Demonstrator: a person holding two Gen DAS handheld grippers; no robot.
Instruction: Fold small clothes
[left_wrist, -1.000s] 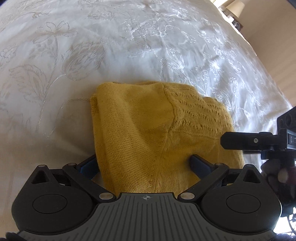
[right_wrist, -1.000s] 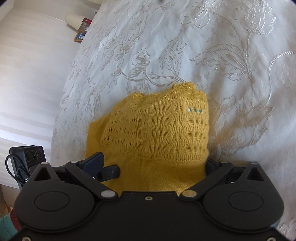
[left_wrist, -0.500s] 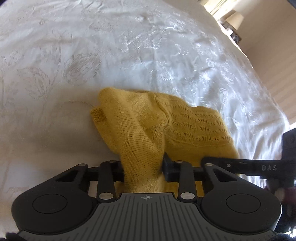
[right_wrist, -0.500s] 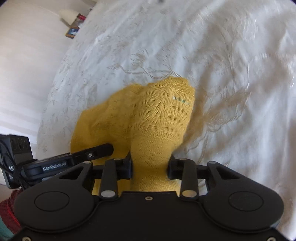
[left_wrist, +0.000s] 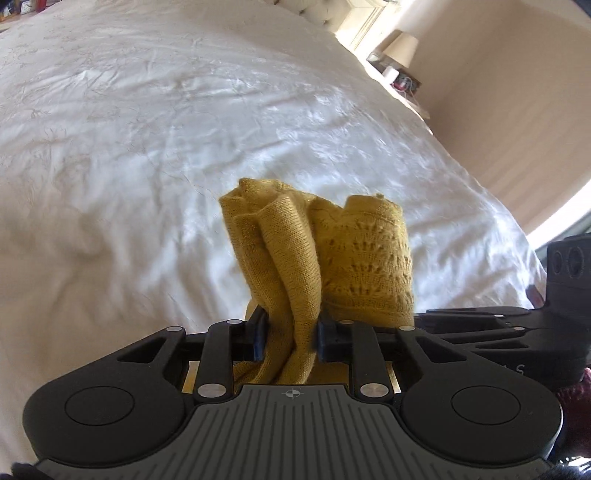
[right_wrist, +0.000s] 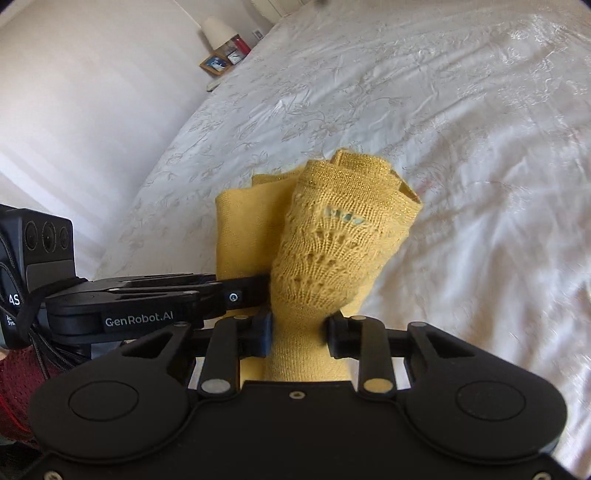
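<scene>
Yellow knit garment (left_wrist: 317, 258), folded small, is off the bedspread (left_wrist: 147, 147) and hanging in the air between both grippers, bunched into vertical pleats. One half is plain knit, the other a lacy openwork panel (right_wrist: 332, 251) with a small label showing on it.

Left gripper (left_wrist: 290, 334): jaws have just been closing, now clamped on the plain-knit edge, cloth pinched between the blue pads. Right gripper (right_wrist: 299, 334): same, jaws have just been closing and now pinch the lace side. Both grips sit on the near edge of the garment, just beside each other; in the right wrist view the left gripper's finger reaches in from the left and touches the cloth next to the right one's pads.

Key relation: the garment extends forward and away from both grippers, long axis running along the fingers, free end pointing out over the bed. Neither hand is clearly nearer. They share one edge, left on plain knit, right on lace.

Can't tell whether the far end still brushes the bedspread; background is motion-blurred and the cloth hides its own underside. Looks clear of it.

Judgement: this is a lift of the folded bundle, either to flip the near edge over for one more fold or to carry it off. Risk: pleats are loose, so the fold could slump open if the hands drift apart.

Lamp (left_wrist: 402, 48) and bedside clutter at the far side, irrelevant.
</scene>
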